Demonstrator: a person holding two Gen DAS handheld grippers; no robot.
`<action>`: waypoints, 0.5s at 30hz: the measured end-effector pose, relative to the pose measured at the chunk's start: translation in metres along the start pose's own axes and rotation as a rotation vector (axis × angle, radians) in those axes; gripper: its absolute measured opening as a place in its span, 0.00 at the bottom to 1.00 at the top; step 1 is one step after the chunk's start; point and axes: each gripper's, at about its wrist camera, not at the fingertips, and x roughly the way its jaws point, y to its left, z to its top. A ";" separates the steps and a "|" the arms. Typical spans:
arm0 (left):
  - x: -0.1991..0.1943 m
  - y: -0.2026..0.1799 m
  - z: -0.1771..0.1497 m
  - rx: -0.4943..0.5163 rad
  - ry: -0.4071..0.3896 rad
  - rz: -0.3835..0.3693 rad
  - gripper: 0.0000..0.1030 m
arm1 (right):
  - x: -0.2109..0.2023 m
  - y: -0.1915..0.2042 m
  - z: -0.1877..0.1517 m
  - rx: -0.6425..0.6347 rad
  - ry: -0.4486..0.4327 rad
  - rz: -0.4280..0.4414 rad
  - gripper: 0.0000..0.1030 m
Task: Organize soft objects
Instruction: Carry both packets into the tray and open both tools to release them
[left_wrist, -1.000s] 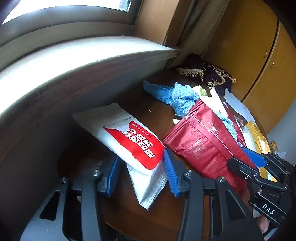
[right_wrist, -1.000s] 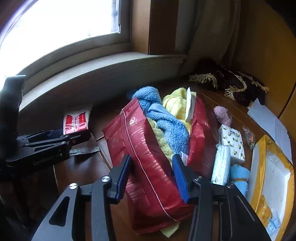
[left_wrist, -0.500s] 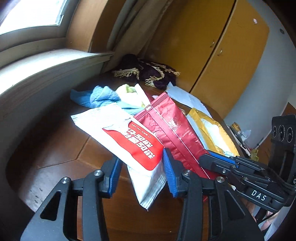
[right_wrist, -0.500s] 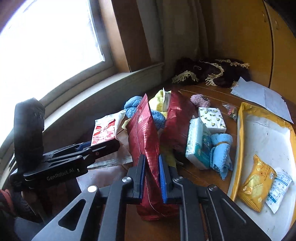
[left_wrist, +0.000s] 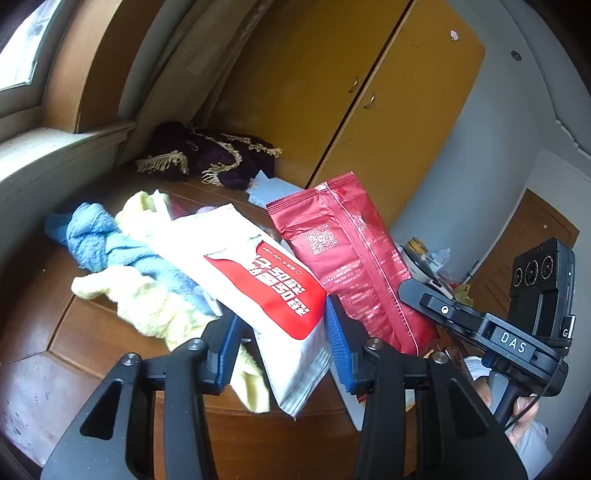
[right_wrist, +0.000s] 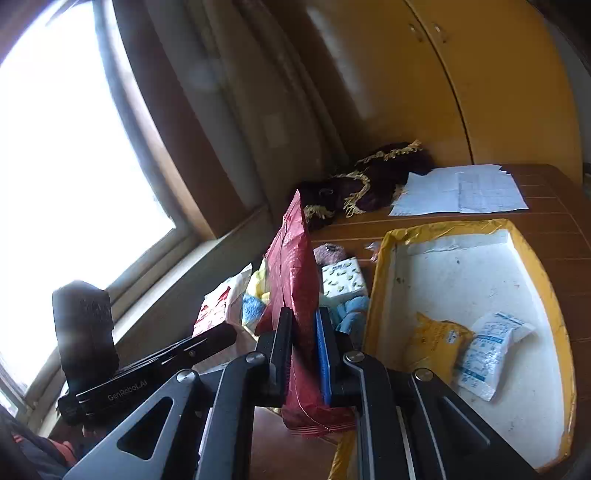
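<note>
My left gripper (left_wrist: 284, 343) is shut on a white pouch with a red label (left_wrist: 258, 269) and holds it above the wooden table (left_wrist: 74, 347). My right gripper (right_wrist: 304, 339) is shut on a dark red foil pouch (right_wrist: 295, 273), which stands upright and is lifted. In the left wrist view that red pouch (left_wrist: 351, 258) hangs just right of the white one, with the right gripper (left_wrist: 417, 295) under it. A blue towel (left_wrist: 92, 236) and a yellow towel (left_wrist: 147, 306) lie tangled on the table below.
A white tray with a yellow rim (right_wrist: 384, 258) lies to the right and holds a yellow packet (right_wrist: 436, 339) and a white packet (right_wrist: 487, 350). A tissue pack (right_wrist: 341, 277), a fringed dark cloth (left_wrist: 207, 155) and paper sheets (right_wrist: 461, 188) lie further back. Yellow cabinet doors (left_wrist: 332, 74) stand behind.
My right gripper closed on the red pouch and raised it upright. My left gripper lifted the white pouch off the table. Both views swung right, toward the cabinet and tray.
</note>
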 end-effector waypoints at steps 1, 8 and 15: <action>0.003 -0.006 0.005 0.012 -0.002 -0.014 0.40 | -0.005 -0.005 0.003 0.011 -0.018 -0.010 0.13; 0.044 -0.061 0.043 0.131 0.015 -0.126 0.40 | -0.030 -0.050 0.020 0.107 -0.122 -0.135 0.13; 0.126 -0.096 0.059 0.199 0.185 -0.116 0.40 | -0.021 -0.107 0.022 0.215 -0.126 -0.214 0.13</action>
